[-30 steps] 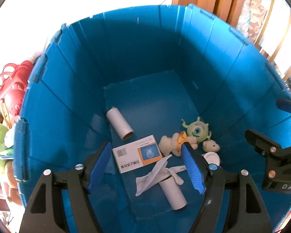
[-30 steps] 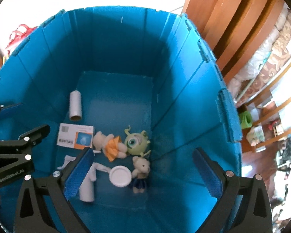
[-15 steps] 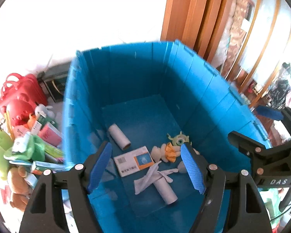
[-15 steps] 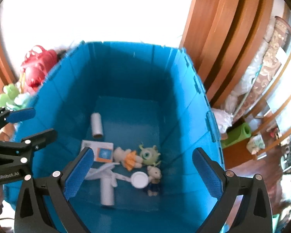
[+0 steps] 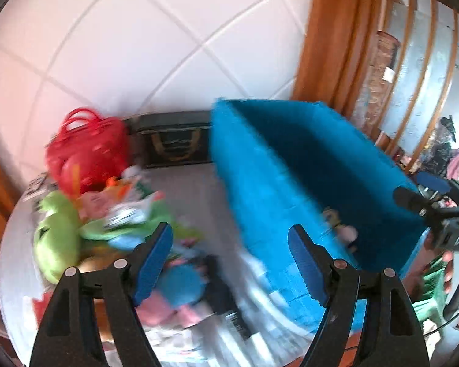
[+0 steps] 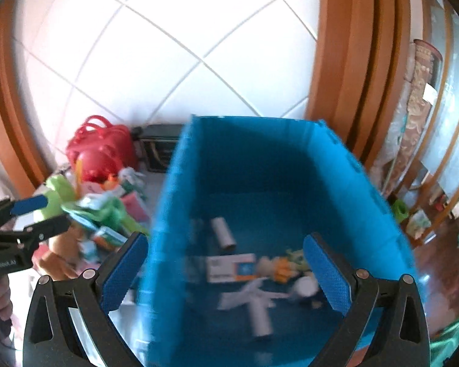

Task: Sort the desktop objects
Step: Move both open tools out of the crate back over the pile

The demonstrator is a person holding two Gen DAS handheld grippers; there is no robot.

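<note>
My left gripper [image 5: 231, 263] hangs over the table between the blue bin [image 5: 290, 168] and a blurred pile of toys; its jaws are opening and nothing is between them. The pile holds a green plush [image 5: 58, 232] and small boxes. My right gripper [image 6: 226, 272] stands open and empty above the blue bin's [image 6: 168, 214] left wall. On the bin's floor lie a cardboard tube [image 6: 223, 234], a white-and-orange card box [image 6: 231, 267], small plush toys [image 6: 278, 267], a white lid [image 6: 306, 286] and a second tube [image 6: 260, 318].
A red plastic basket [image 5: 88, 150] and a black box [image 5: 174, 140] stand at the back against the white tiled wall. Wooden frames rise right of the bin. A hand [image 6: 0, 296] holds the left gripper's handle. Both views are motion-blurred.
Both grippers have risen out of the blue bin and drawn back to the left. The toy pile beside the bin has come into view. Nothing has been picked up.
</note>
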